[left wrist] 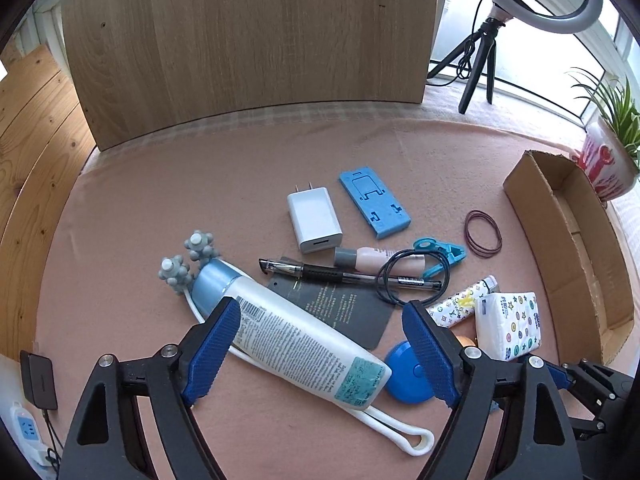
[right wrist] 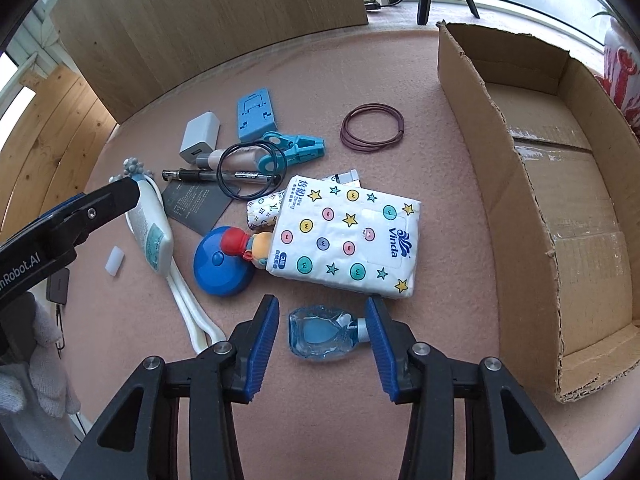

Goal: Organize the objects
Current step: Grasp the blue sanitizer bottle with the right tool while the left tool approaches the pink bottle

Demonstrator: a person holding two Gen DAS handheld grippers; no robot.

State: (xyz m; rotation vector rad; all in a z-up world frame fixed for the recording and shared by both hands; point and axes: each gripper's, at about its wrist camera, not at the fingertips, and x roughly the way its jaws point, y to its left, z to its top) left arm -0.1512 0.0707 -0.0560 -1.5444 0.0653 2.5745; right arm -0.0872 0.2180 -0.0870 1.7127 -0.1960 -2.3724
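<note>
Bright window daylight, sharp, fisheye-warped dark corners

Surface: pink felt-like cloth (left wrist: 240,168) covering the worktop.
Back edge: upright light oak-grain wooden board (left wrist: 248,40).
Left side: knotty pine plank wall (left wrist: 36,128).
Far right corner: bright window (left wrist: 560,56), daylight; white ring light on black tripod (left wrist: 480,64); green potted plant (left wrist: 616,112).
</note>
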